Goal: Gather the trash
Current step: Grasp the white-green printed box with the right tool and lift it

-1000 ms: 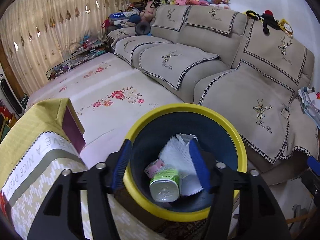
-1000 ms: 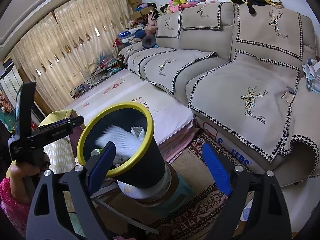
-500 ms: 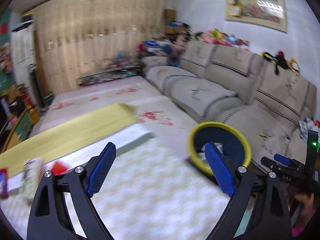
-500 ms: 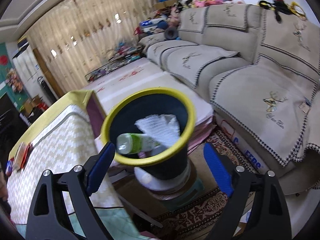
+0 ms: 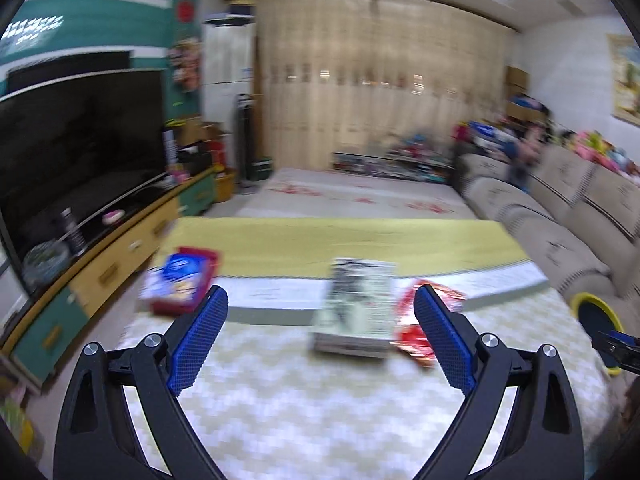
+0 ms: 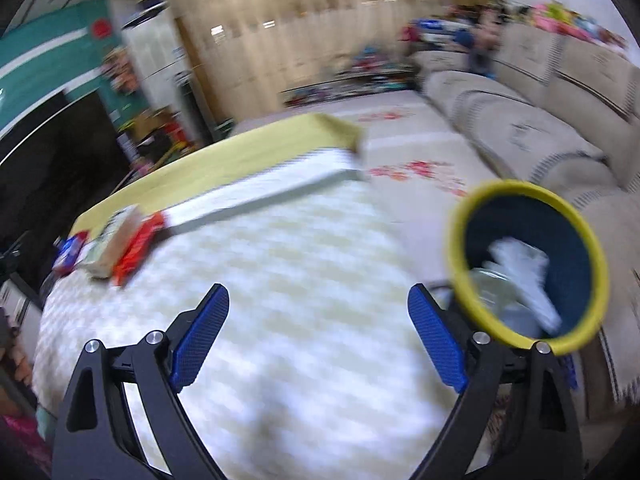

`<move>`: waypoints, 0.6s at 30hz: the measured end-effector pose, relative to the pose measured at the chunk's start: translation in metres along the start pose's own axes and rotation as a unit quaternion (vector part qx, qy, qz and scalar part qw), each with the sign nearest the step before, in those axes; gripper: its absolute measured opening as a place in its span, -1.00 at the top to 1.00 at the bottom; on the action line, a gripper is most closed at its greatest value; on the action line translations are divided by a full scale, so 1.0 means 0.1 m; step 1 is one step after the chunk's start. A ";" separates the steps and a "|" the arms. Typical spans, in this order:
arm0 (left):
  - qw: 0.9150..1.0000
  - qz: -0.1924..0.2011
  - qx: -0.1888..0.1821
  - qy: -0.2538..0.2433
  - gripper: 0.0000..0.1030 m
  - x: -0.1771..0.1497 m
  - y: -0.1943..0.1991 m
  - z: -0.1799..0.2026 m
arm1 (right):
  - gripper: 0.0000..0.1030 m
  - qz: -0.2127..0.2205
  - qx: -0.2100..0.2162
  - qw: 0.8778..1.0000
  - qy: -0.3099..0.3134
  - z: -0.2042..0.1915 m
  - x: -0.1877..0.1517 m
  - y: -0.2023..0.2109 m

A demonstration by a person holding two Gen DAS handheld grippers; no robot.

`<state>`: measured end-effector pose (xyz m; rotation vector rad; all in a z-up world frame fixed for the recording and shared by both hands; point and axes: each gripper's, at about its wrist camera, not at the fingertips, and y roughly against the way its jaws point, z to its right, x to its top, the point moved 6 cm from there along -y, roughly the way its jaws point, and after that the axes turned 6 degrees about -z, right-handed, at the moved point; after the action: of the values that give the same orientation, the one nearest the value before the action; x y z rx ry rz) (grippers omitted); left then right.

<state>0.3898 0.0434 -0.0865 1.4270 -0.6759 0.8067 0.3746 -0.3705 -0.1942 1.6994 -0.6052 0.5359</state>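
Everything is motion-blurred. On the cloth-covered table lie a blue and red packet, a pale grey package and a red wrapper. My left gripper hovers just short of them, its jaws opening, with nothing between them. The yellow-rimmed dark bin stands off the table's right edge, holding white tissue and a bottle. My right gripper is open and empty over the table, left of the bin. The three packets lie far to its left.
A large dark TV on a yellow and green cabinet runs along the left. The beige sofa lines the right side. A flowered mat and curtains lie beyond the table.
Both views have swung left from the bin to the table. The left jaws have spread wide, and the bottle seen between them now lies in the bin.
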 end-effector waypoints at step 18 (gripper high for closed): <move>0.980 0.080 0.161 0.091 -0.81 -0.01 0.25 -0.81 | -0.67 -0.050 0.081 0.991 0.089 -2.07 0.38 -0.79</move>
<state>0.3638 0.1234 -0.0767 1.5765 -0.5404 1.2002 0.4490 -0.1583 -0.1869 1.7997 -0.3533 0.6706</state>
